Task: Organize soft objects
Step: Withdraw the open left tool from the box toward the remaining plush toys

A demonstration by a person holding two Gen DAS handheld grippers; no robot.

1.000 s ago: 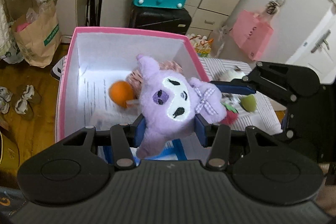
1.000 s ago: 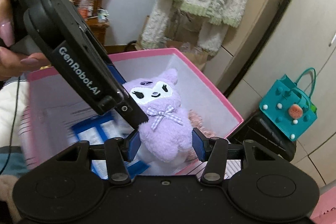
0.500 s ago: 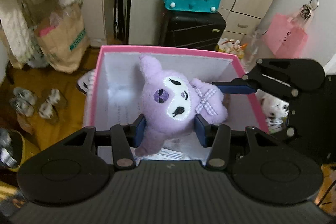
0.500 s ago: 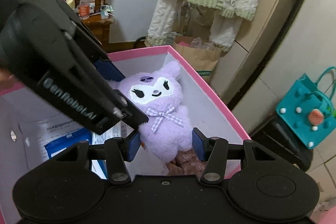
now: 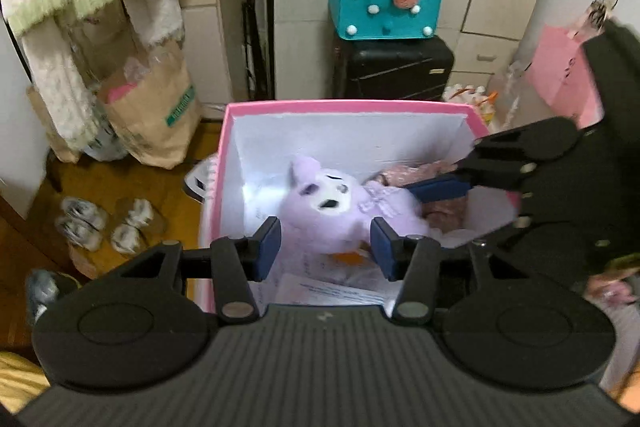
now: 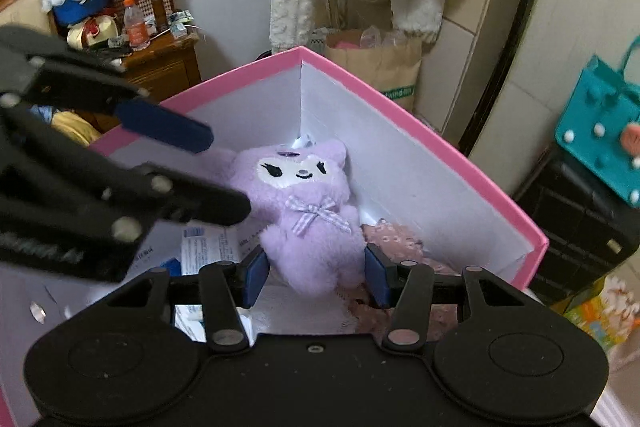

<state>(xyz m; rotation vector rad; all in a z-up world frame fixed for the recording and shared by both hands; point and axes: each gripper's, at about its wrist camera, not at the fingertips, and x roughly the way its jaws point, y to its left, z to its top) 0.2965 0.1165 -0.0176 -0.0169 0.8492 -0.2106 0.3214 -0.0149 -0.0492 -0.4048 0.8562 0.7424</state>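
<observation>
A purple plush (image 5: 336,211) with a white face and checked bow lies low inside the pink box (image 5: 344,105), near its far corner (image 6: 400,111). My right gripper (image 6: 316,275) is shut on the plush's (image 6: 308,211) lower body, a pad pressing each side. My left gripper (image 5: 326,247) stands open just short of the plush's head, white box floor showing beside its left pad. In the right wrist view the left gripper (image 6: 226,175) flanks one ear. A pinkish-brown soft thing (image 6: 392,235) lies next to the plush. An orange object (image 5: 348,255) peeks out under it.
Printed papers (image 5: 320,291) cover the box floor. Behind the box stand a black suitcase (image 5: 396,67) with a teal bag (image 5: 384,7) on top. A paper bag (image 5: 156,115) and shoes (image 5: 104,223) are on the wooden floor at left. A pink bag (image 5: 560,75) hangs at right.
The plush has sunk from above the box down to its floor. It was squeezed between my left pads; now it lies beyond them. My right gripper came down with it.
</observation>
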